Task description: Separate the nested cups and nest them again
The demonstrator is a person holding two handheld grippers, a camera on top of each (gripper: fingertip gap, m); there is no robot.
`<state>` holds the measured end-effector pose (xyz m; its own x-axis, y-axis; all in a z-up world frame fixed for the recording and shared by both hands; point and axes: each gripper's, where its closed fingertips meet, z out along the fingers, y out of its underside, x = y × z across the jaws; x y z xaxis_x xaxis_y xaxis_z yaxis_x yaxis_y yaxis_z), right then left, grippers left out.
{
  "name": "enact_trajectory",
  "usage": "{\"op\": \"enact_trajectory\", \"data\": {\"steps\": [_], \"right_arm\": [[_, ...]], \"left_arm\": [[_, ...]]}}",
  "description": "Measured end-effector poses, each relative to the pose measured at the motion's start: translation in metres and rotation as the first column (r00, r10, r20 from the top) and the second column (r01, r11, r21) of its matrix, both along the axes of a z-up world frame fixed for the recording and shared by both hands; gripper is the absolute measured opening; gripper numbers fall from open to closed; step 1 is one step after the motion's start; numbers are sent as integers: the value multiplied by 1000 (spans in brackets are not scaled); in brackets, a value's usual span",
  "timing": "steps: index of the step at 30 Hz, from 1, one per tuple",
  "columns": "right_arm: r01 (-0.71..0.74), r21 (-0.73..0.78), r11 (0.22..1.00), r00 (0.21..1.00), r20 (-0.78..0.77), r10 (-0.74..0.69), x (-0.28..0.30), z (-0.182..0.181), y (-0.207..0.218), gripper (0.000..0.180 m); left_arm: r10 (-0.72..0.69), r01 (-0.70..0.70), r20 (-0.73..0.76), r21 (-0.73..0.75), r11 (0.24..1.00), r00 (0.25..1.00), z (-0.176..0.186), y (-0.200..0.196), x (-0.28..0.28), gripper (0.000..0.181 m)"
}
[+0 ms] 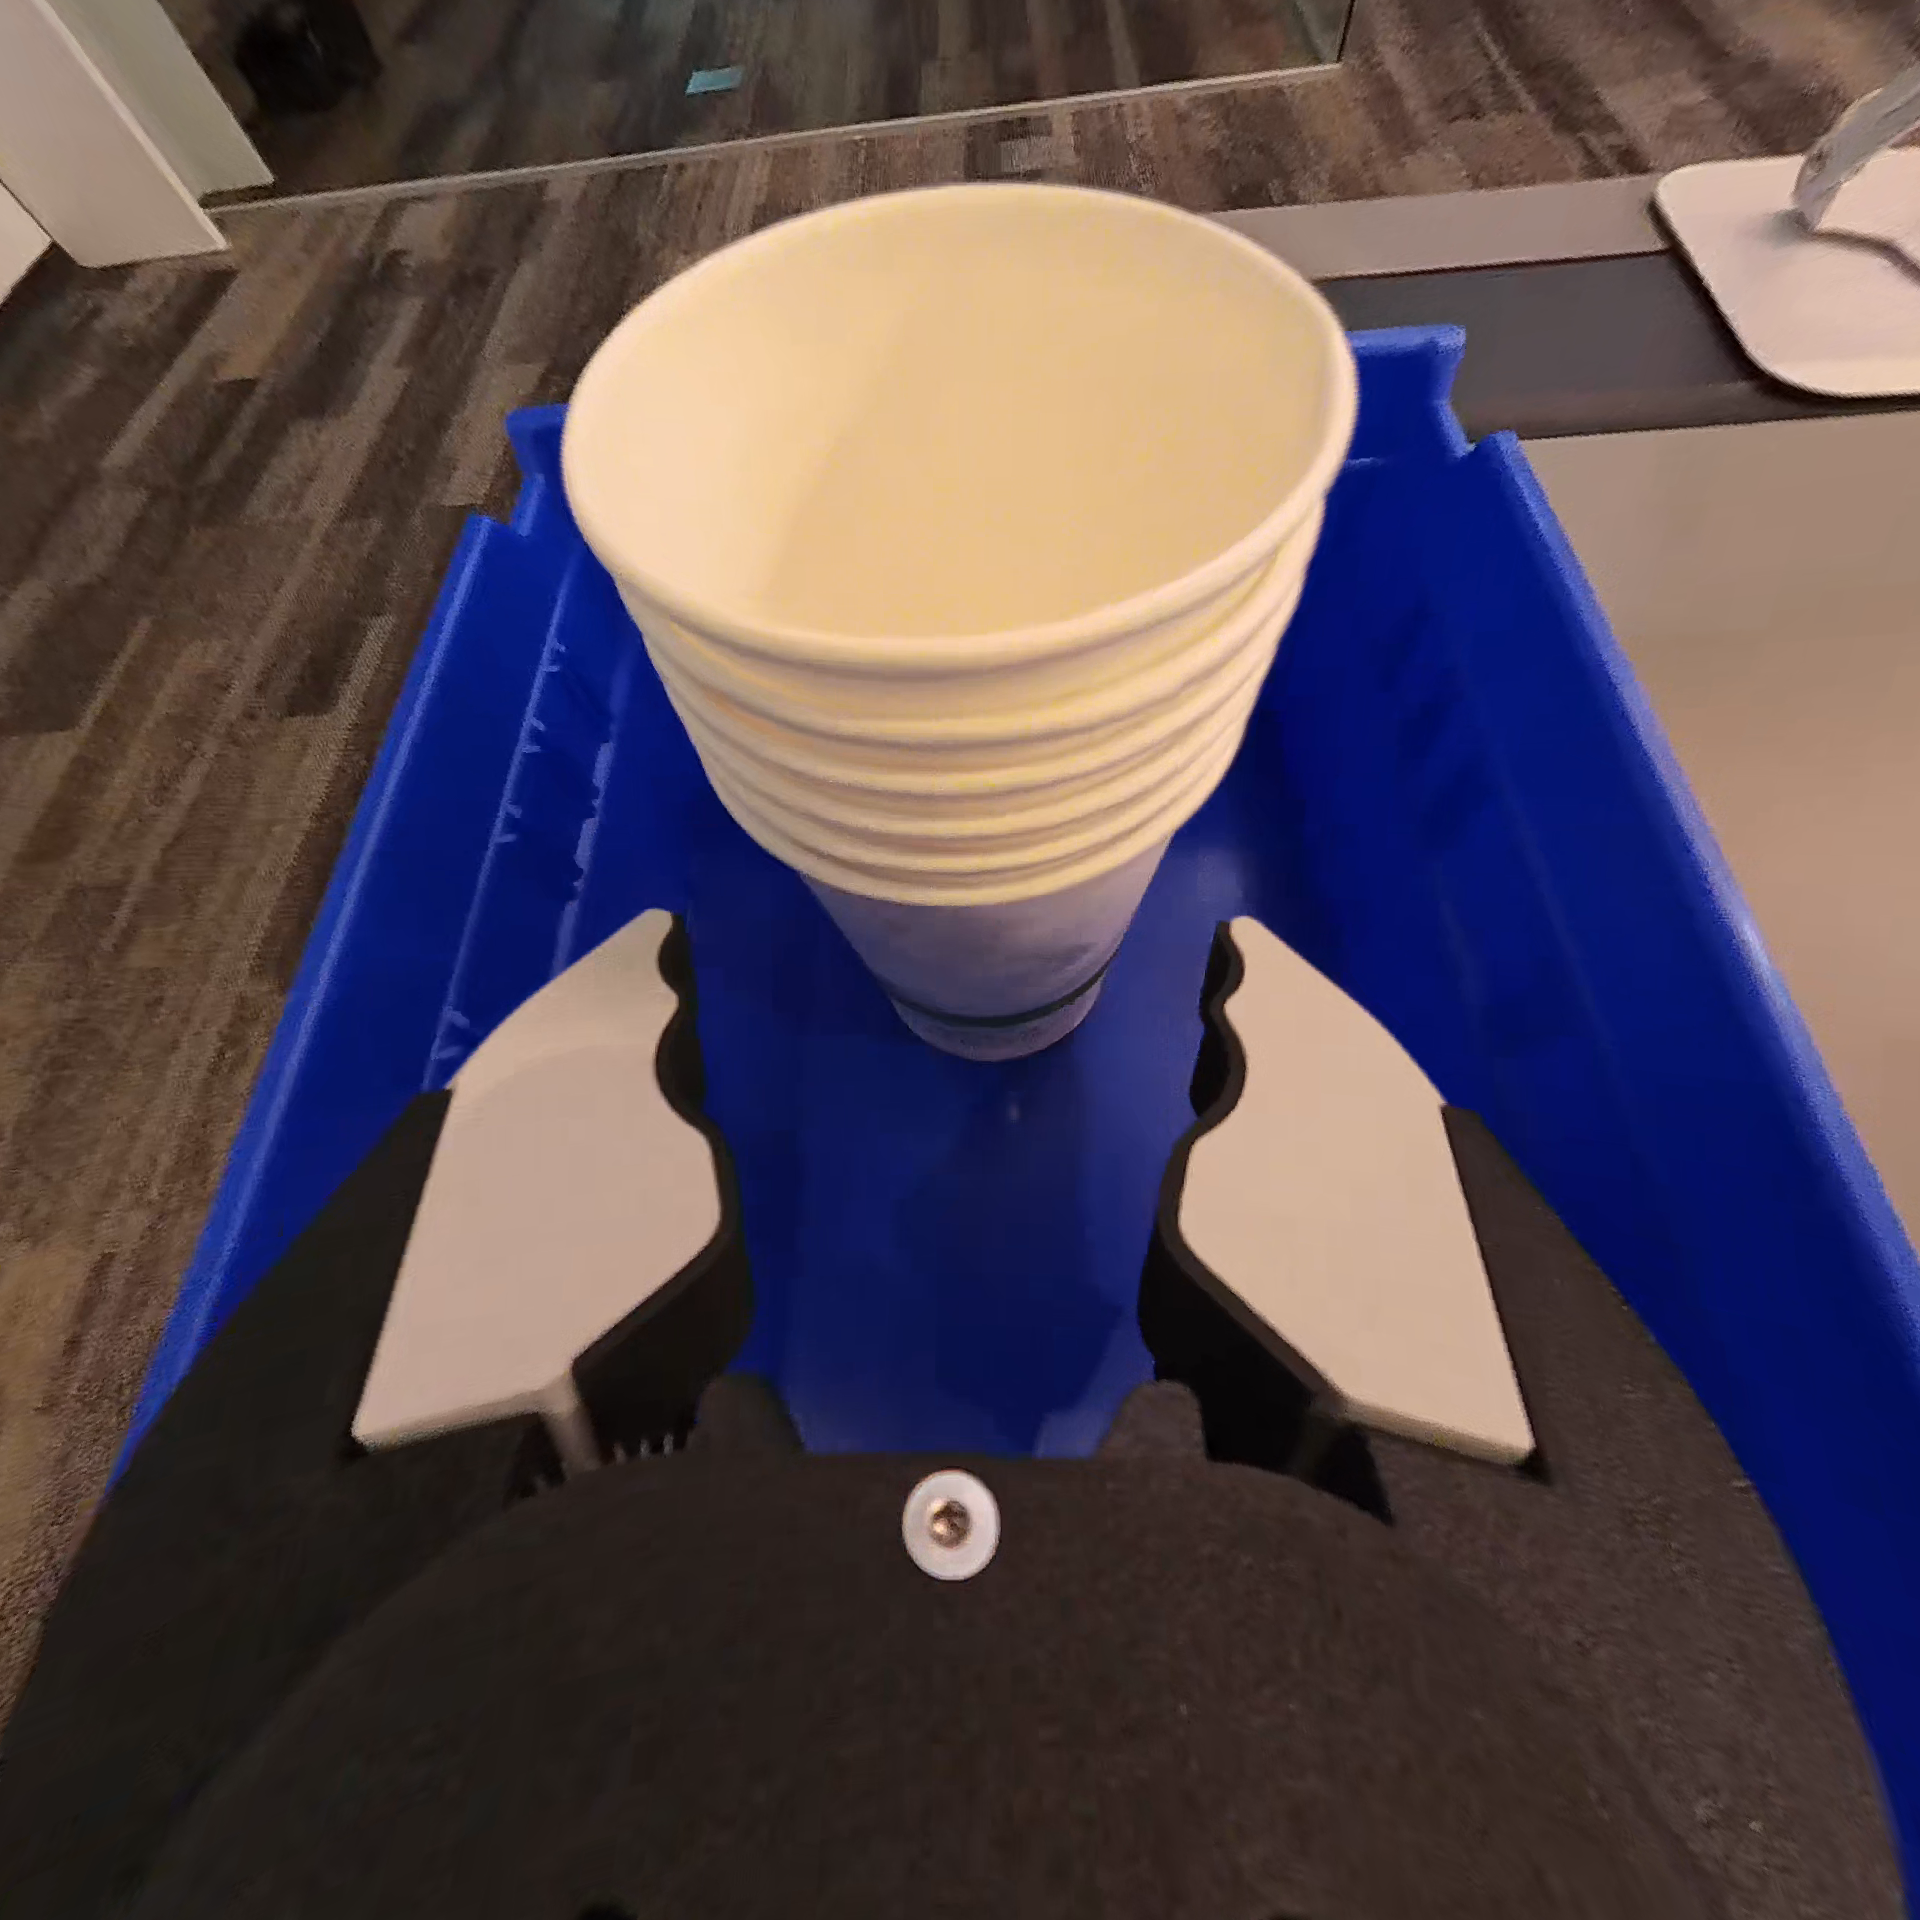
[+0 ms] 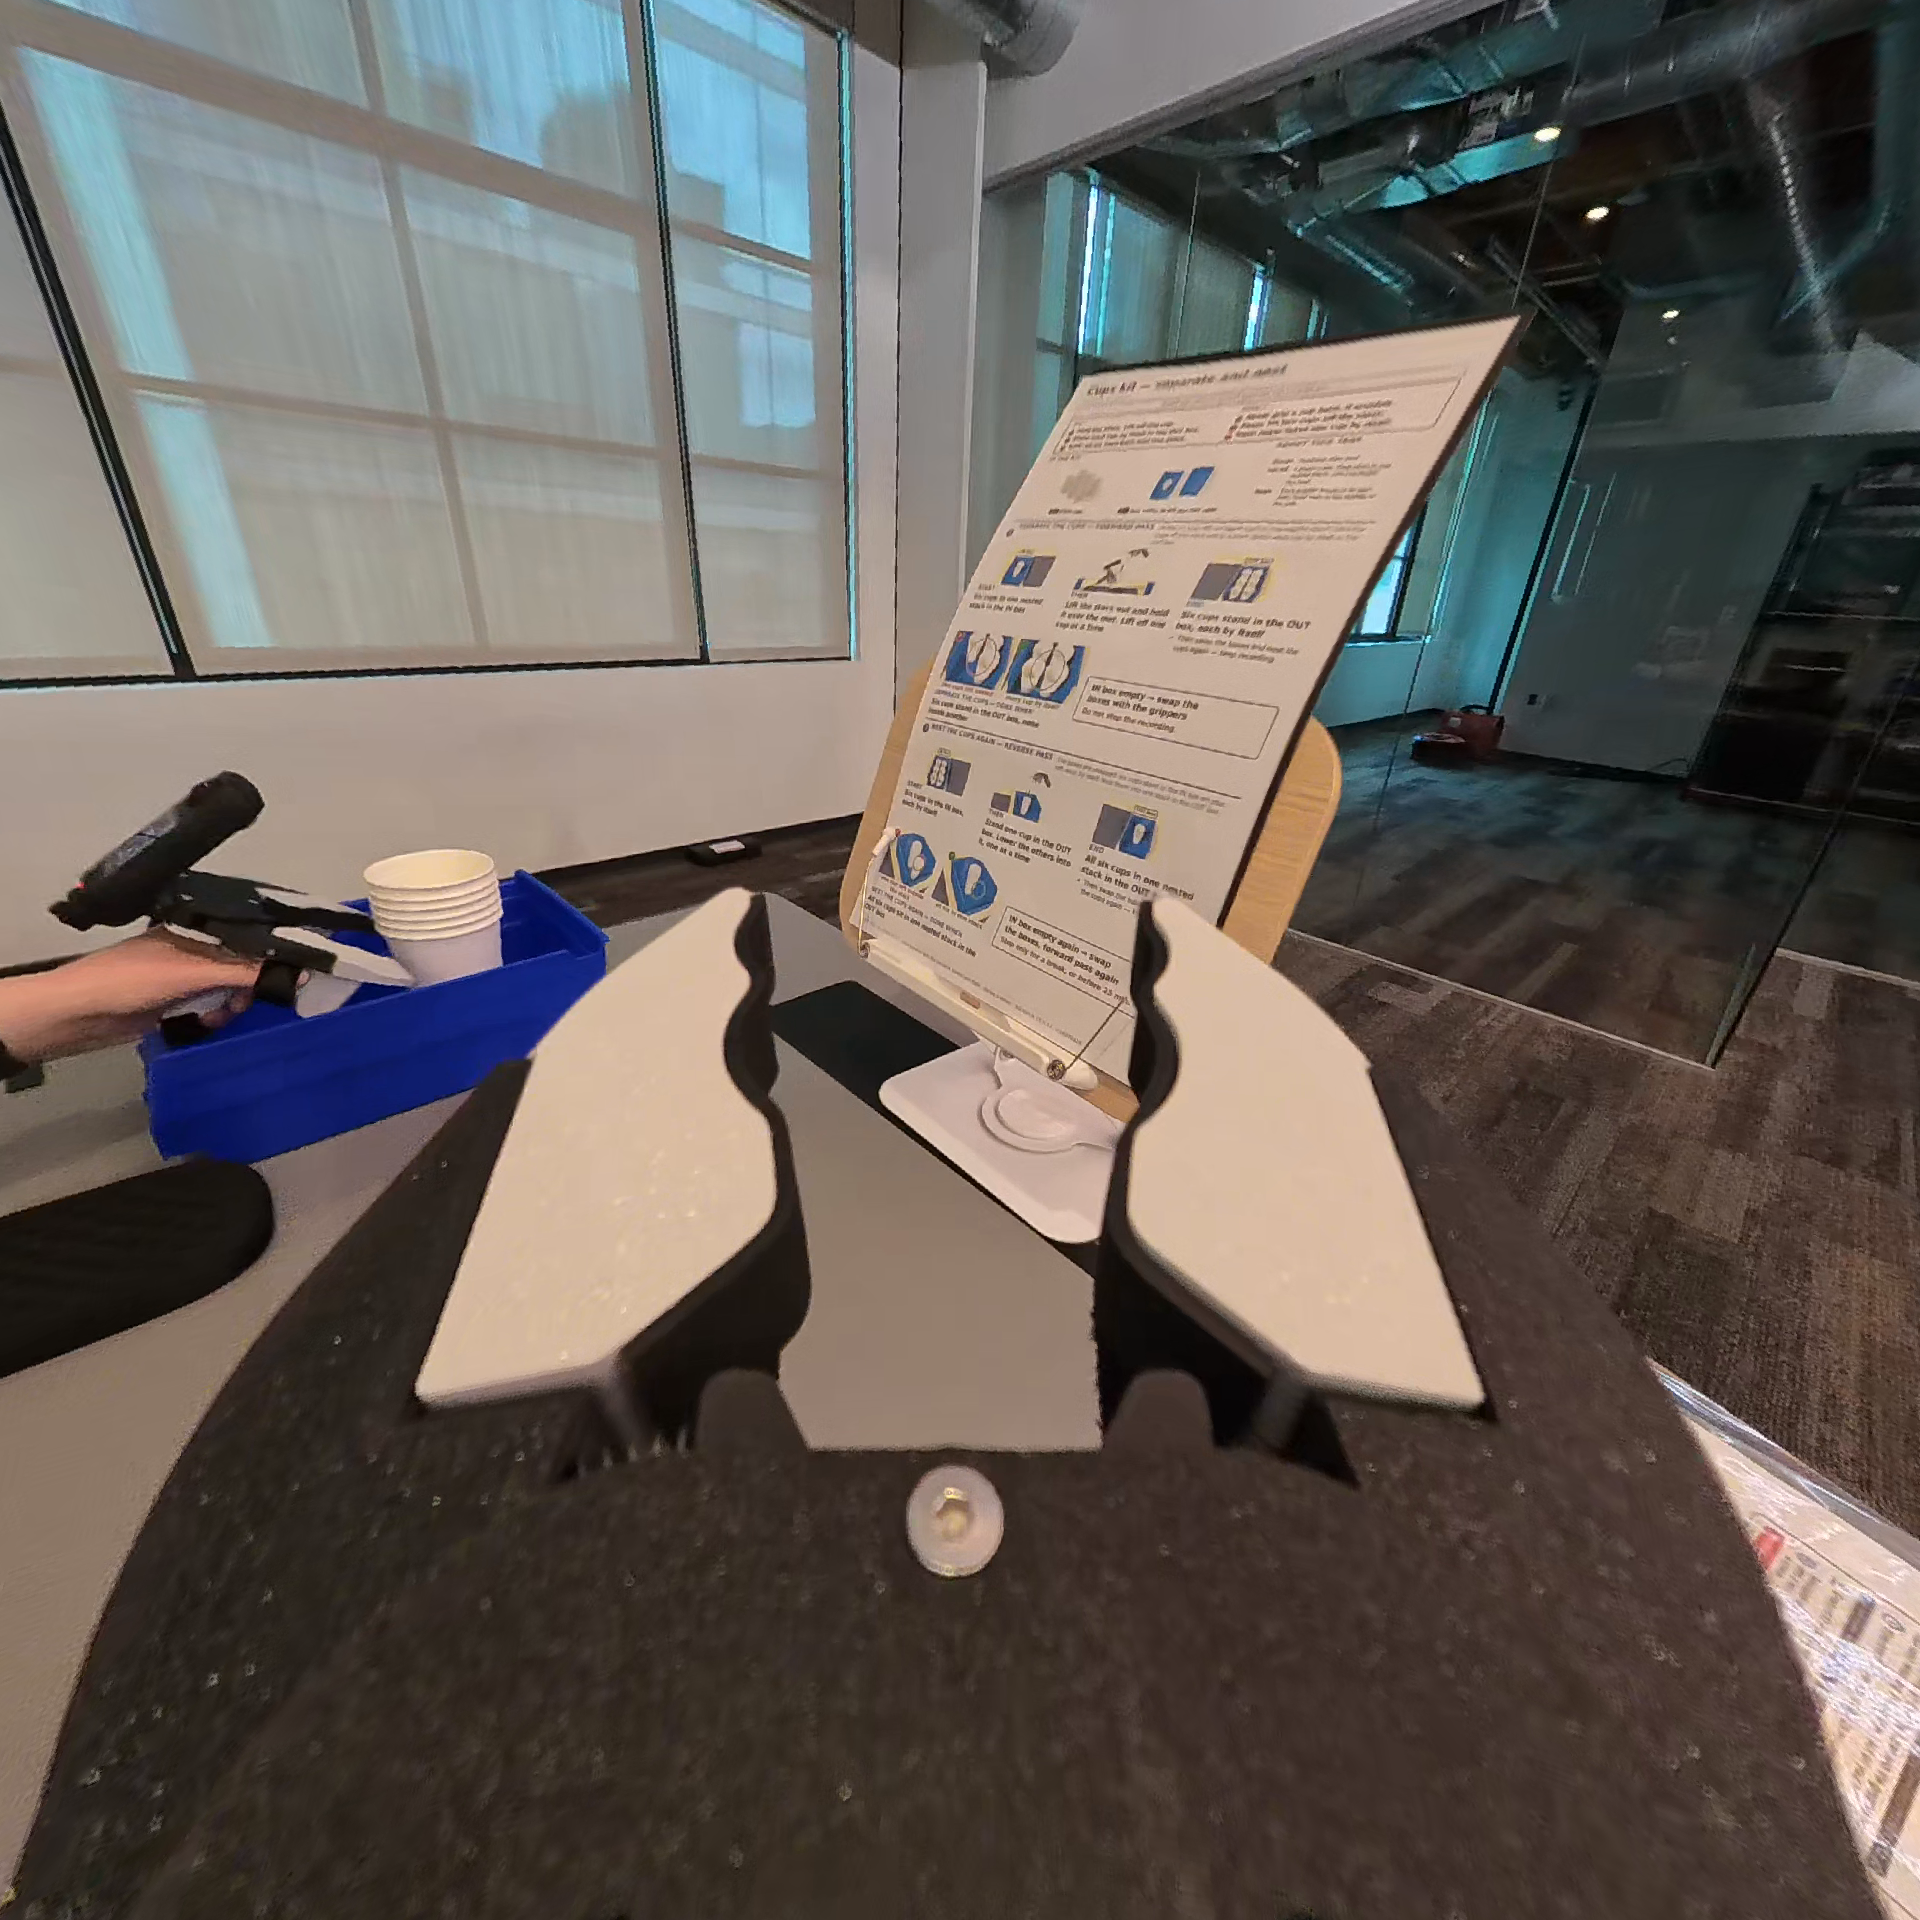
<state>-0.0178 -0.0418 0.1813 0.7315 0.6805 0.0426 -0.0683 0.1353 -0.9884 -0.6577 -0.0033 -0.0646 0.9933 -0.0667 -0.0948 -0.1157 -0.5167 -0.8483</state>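
Note:
A stack of several nested white paper cups [image 1: 961, 582] stands upright in a blue plastic bin [image 1: 1475, 831]. My left gripper [image 1: 951, 945] is open, its fingers on either side of the stack's base and apart from it. In the right wrist view the same stack [image 2: 436, 909] and bin [image 2: 364, 1049] sit at the far left, with the left gripper [image 2: 343, 951] held by a hand beside the cups. My right gripper [image 2: 951, 914] is open and empty above the grey table, well to the right of the bin.
An instruction sheet [image 2: 1174, 665] leans on a white stand [image 2: 1023, 1132] with a wooden back, straight ahead of the right gripper; the stand's base shows in the left wrist view [image 1: 1808, 281]. A dark pad [image 2: 114, 1257] lies at left. A plastic-wrapped paper [image 2: 1839, 1652] lies at right. The floor lies beyond the table edge.

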Motion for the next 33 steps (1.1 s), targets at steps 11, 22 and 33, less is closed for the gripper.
{"op": "enact_trajectory", "data": {"steps": [11, 22, 33], "right_arm": [[-25, -40, 999, 996, -82, 22, 16, -24, 14, 59], [21, -41, 999, 985, -172, -28, 55, -24, 10, 54], [24, -52, 998, 980, -198, -33, 67, -27, 9, 49]], "left_arm": [[15, -15, -5, 72, 997, 1000, -9, 22, -10, 104], [-30, 27, 25, 142, 989, 999, -8, 39, 2, 102], [-39, 40, -11, 180, 983, 999, -5, 47, 7, 91]]}}
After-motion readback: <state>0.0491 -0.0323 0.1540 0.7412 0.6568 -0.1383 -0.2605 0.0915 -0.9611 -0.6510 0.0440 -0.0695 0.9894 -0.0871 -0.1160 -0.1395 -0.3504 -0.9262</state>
